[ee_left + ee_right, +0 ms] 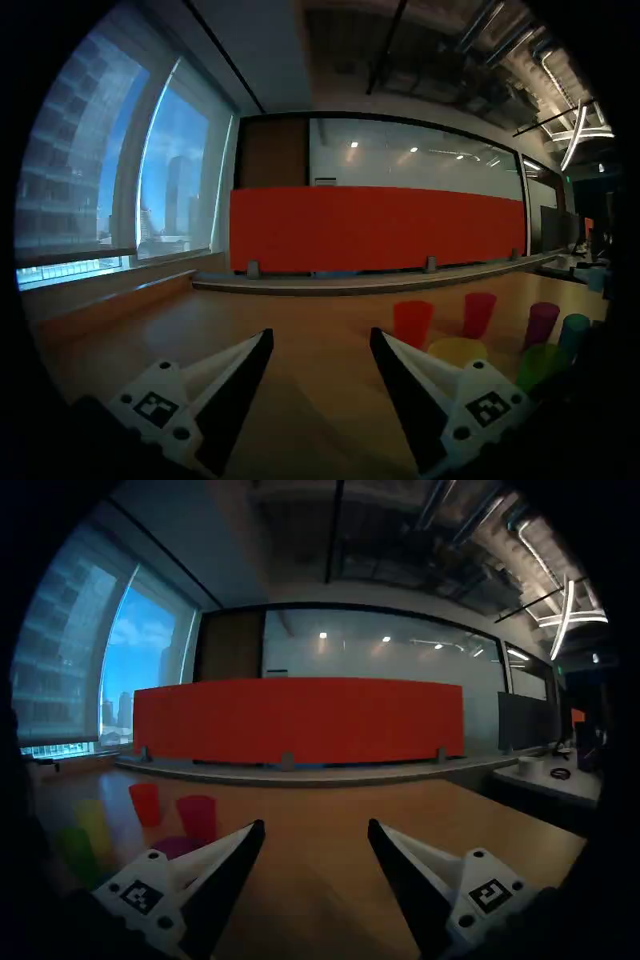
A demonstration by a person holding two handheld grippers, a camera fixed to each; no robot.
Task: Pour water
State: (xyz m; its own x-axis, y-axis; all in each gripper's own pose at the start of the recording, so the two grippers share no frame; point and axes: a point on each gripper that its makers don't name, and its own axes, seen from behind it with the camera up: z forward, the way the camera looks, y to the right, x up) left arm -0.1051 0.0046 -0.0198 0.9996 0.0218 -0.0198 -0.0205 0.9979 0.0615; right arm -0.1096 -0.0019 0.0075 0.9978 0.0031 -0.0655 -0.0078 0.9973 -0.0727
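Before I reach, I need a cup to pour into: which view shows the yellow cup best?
The left gripper view: the yellow cup shows bright and clear, not far right of the middle. The right gripper view shows it only faintly, at the dim left edge.

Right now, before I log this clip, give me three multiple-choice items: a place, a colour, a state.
1. In the left gripper view, where do the coloured plastic cups stand relative to the left gripper? A. To its left. B. To its right. C. Between its jaws.
2. What colour is the long flat divider panel? A. Blue. B. Orange-red. C. White.
3. On the right gripper, how do the jaws stand? A. Shut on a cup. B. Shut, empty. C. Open, empty.
Answers: 1 B, the cups cluster at right on the wooden tabletop; 2 B, its whole face is orange-red; 3 C, bare tabletop shows between the jaws.
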